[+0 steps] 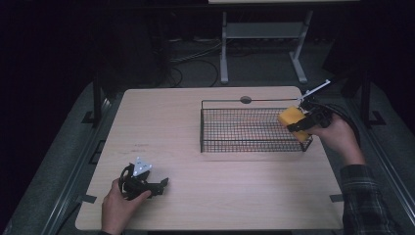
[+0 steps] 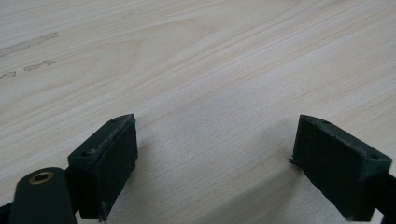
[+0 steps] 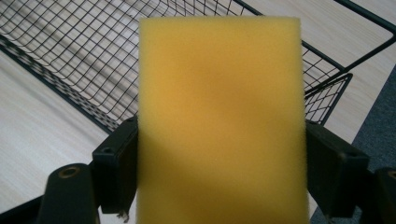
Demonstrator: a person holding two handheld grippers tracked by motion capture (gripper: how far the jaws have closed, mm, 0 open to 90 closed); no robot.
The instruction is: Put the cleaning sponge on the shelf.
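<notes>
The right gripper [image 1: 299, 125] is clamped on a yellow sponge [image 1: 292, 121]: in the right gripper view its two black jaws stand wide apart and press flat against the sponge's [image 3: 219, 116] two long sides, so the block fills the whole gap between them and juts well beyond the pads. The grip sits on the sponge's near part, and the far end sticks out free. In the high view the person's right hand [image 1: 337, 134] holds this gripper at the right end of a black wire basket [image 1: 210, 128], with the sponge tilted and raised over the basket's right-hand corner, partly above the mesh floor and partly above the rim. The right gripper view shows the basket's [image 3: 70, 51] mesh floor beyond and below the sponge, and the basket's end wall to the sponge's right. Whether the sponge touches the wire I cannot tell.

The left gripper [image 1: 157, 186] lies well away from the basket, towards the near left corner of the tabletop [image 1: 161, 122], under the person's left hand [image 1: 120, 205]. Its jaws stand wide open with nothing between them; the left gripper view shows bare wood [image 2: 205, 70] in the gap.
</notes>
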